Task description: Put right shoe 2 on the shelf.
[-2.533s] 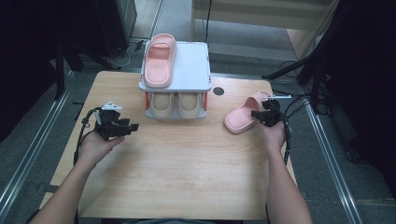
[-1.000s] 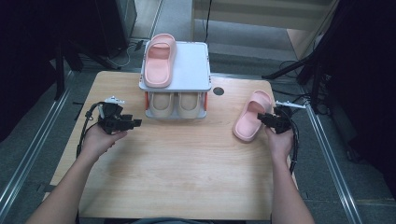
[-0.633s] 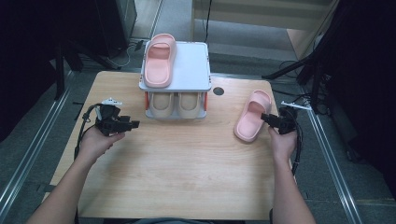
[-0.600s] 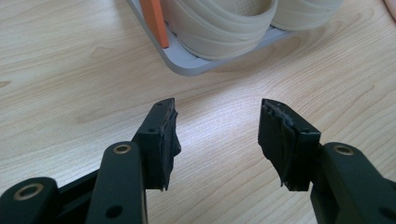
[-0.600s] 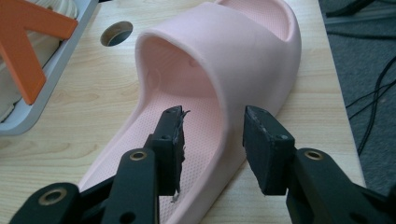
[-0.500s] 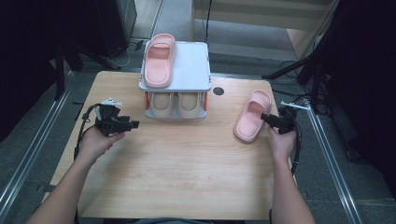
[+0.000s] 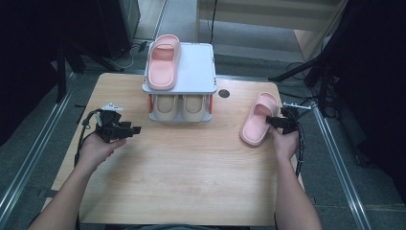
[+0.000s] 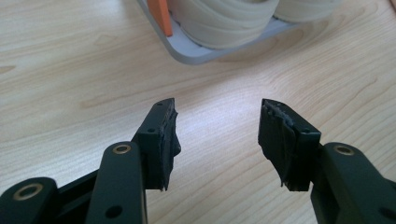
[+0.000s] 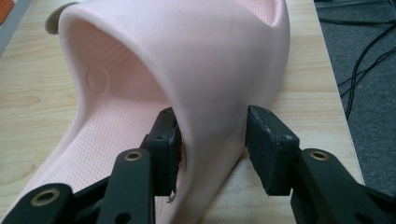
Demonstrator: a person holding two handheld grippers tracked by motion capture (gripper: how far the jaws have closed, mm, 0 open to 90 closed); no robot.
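Pink slipper [image 7: 259, 120] lies on the table's [image 7: 191, 182] right side, strap wall between the right gripper's [image 7: 274, 121] just-opened jaws, pads apparently clear. Withdraw straight back without snagging it. Foam is smooth, footbed dotted. Left gripper [image 7: 129, 130] waits wide, empty. Farther: shoe rack [image 7: 201, 72] with its mate [image 7: 163, 61].

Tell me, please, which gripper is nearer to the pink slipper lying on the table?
Right. The right gripper has its jaws around the side of the pink slipper. The left gripper is far across the table, in front of the shoe rack.
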